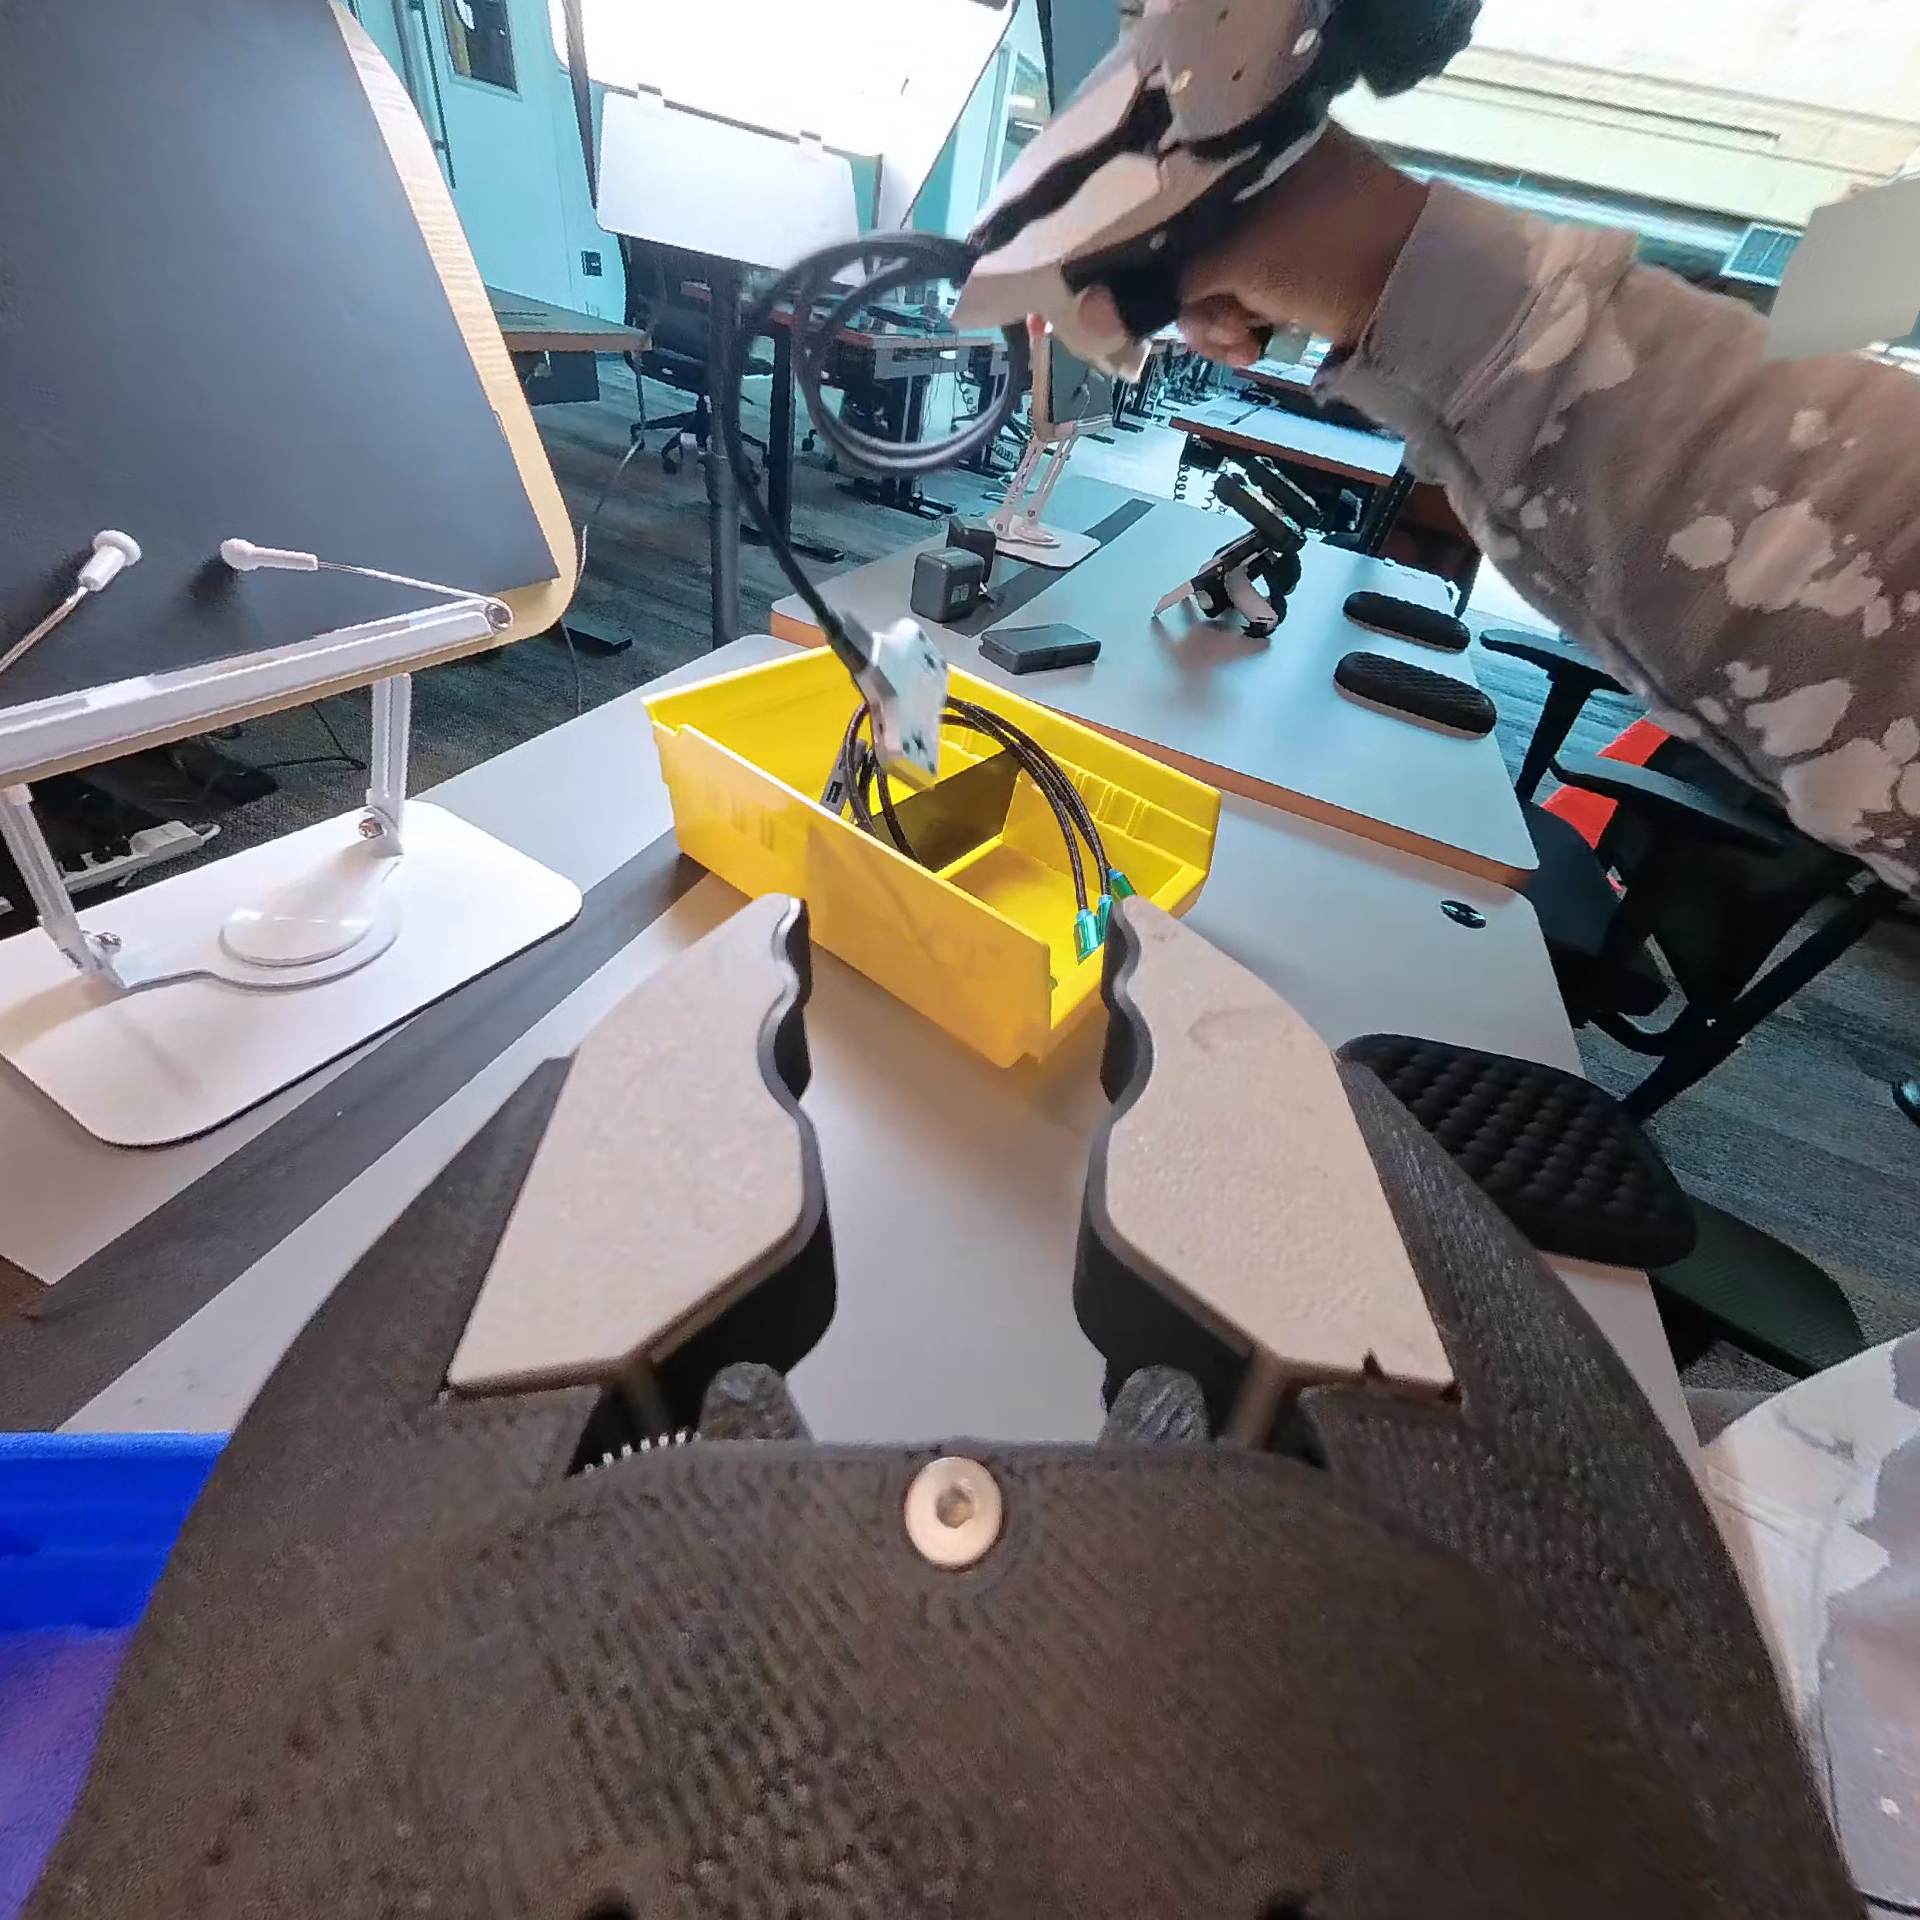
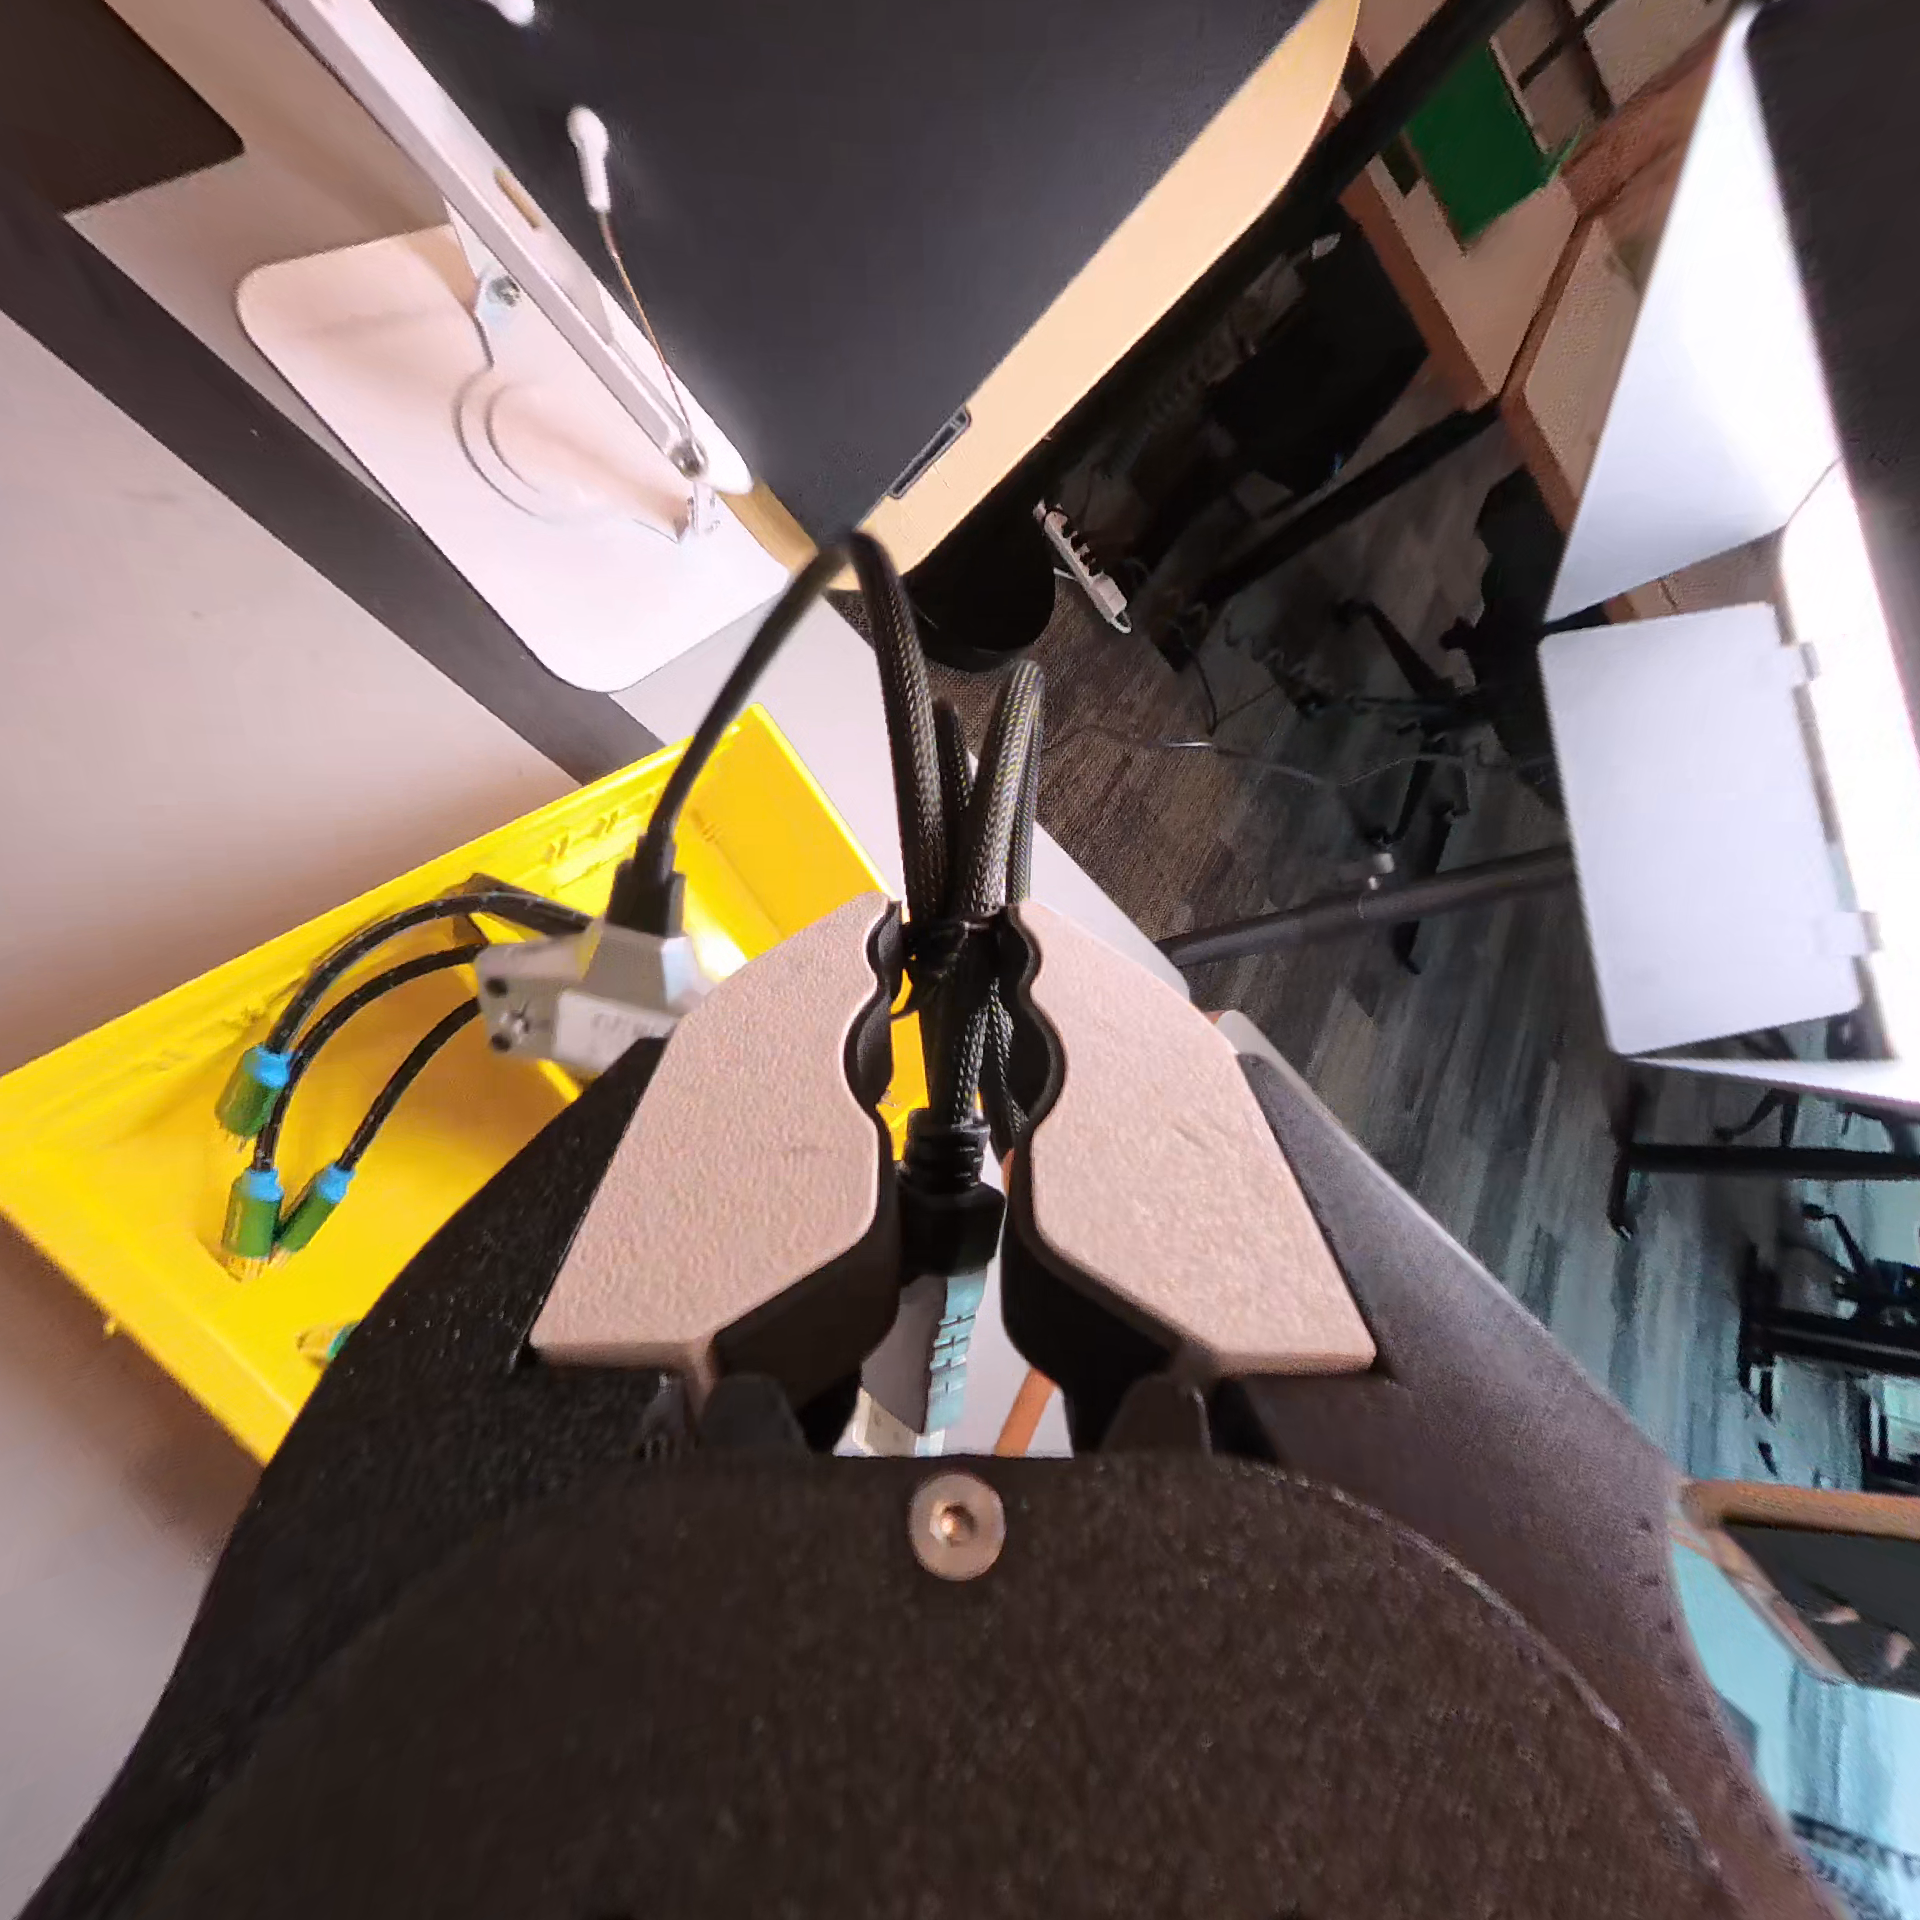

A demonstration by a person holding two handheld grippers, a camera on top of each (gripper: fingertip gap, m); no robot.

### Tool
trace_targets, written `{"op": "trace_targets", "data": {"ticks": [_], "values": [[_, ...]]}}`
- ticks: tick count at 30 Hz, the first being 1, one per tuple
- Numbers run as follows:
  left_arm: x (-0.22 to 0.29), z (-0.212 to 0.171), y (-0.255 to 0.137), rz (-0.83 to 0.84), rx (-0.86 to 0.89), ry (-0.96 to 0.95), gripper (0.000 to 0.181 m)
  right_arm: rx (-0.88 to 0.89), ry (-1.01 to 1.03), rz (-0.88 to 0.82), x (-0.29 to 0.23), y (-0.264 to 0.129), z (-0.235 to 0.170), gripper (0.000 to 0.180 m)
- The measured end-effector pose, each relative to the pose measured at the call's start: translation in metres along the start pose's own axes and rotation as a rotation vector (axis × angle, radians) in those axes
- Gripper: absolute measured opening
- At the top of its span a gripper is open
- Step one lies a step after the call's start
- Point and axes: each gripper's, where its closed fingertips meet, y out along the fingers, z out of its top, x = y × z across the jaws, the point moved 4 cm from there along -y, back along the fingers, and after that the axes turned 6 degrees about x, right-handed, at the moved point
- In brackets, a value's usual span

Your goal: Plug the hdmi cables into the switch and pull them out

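Hanging from a coiled black cable bundle [image 1: 883,353], the small grey switch [image 1: 906,698] dangles just above the yellow bin [image 1: 935,935] on the grey worktop [image 1: 935,1195]. The right gripper [image 2: 956,925], raised well over the bin, has its jaws closed on that braided bundle, pinching several strands together near their tips, with one plug lying between the fingers. Three short cables with green and blue connectors [image 2: 260,1091] run from the switch down into the bin. The left gripper [image 1: 951,935] hovers low before the bin's near end, jaws parted and holding nothing. A white stand [image 1: 260,935] sits to the left.
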Motion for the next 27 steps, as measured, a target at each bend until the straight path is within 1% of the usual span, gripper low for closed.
{"op": "trace_targets", "data": {"ticks": [2,4,9,12,14,16,20,23,27], "values": [[-0.002,-0.001,0.0,0.002,0.001,-0.006,0.054,0.015,0.069,-0.008,0.004,0.01,0.0,0.017],[-0.006,-0.003,0.0,0.013,-0.006,-0.012,0.053,0.043,0.103,-0.014,0.012,0.009,0.01,0.017],[-0.016,-0.008,-0.001,0.029,-0.015,-0.034,0.053,0.075,0.067,-0.046,0.041,-0.018,0.047,0.017],[-0.021,-0.012,0.001,0.033,-0.021,-0.049,0.053,0.055,0.038,-0.075,0.053,-0.026,0.053,0.017],[-0.021,-0.013,0.003,0.029,-0.027,-0.054,0.052,0.03,0.026,-0.102,0.055,-0.02,0.044,0.017],[-0.019,-0.013,0.003,0.027,-0.031,-0.048,0.053,0.011,0.047,-0.093,0.049,-0.008,0.029,0.017],[-0.015,-0.01,0.002,0.023,-0.027,-0.032,0.052,-0.067,0.035,-0.005,0.021,0.016,-0.008,0.017],[-0.017,-0.009,-0.001,0.028,-0.02,-0.037,0.052,-0.094,0.012,0.1,-0.005,0.017,-0.022,0.017],[-0.023,-0.012,-0.001,0.038,-0.019,-0.055,0.052,-0.104,0.007,0.165,-0.018,0.018,-0.033,0.017]]}}
